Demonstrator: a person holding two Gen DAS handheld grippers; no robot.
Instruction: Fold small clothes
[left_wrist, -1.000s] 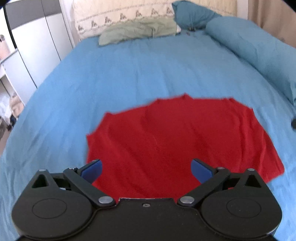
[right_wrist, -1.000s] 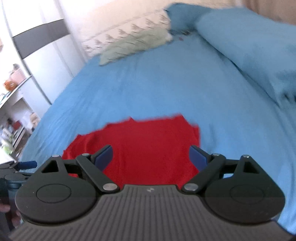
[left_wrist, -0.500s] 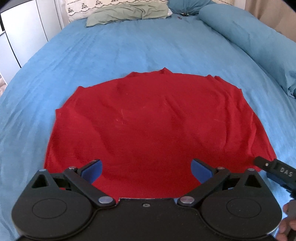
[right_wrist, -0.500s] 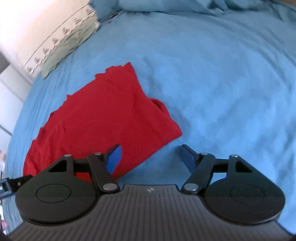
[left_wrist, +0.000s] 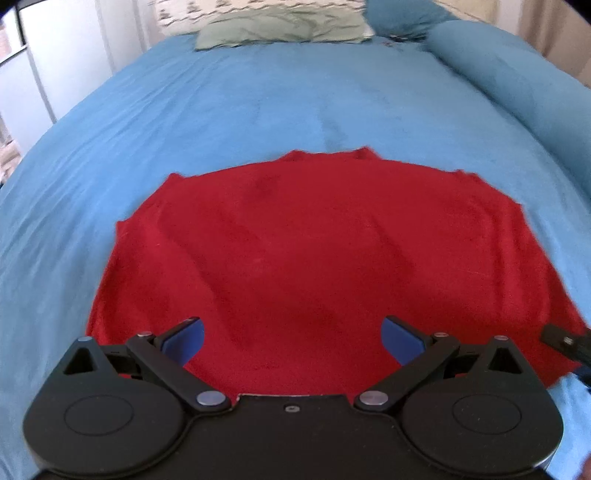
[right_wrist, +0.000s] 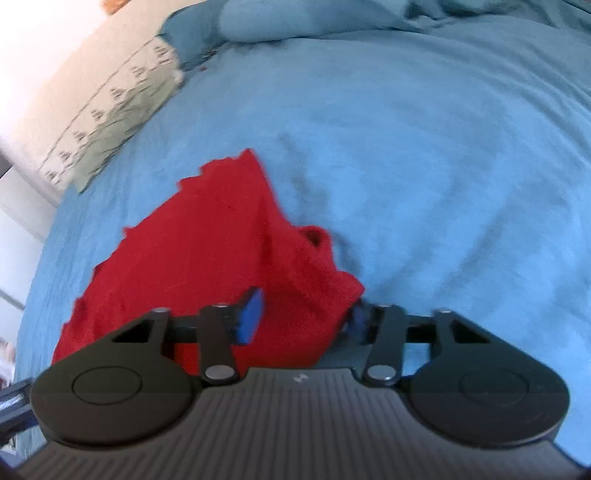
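Both tongs are seen spread: left gripper (left_wrist: 291, 338) over the red garment (left_wrist: 314, 258), right gripper (right_wrist: 304, 317) straddling its corner, nothing yet pinched. Laid on the blue bedspread (left_wrist: 258, 103), it is judged light and limp, best taken at corners.

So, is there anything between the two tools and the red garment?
Nothing visible. The left tool hangs open over the red garment; the garment's near corner already lies between the right tool's open fingers.

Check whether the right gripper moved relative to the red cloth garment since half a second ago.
Yes. The right gripper has closed in on the red cloth garment; its near corner now lies between the open fingers.
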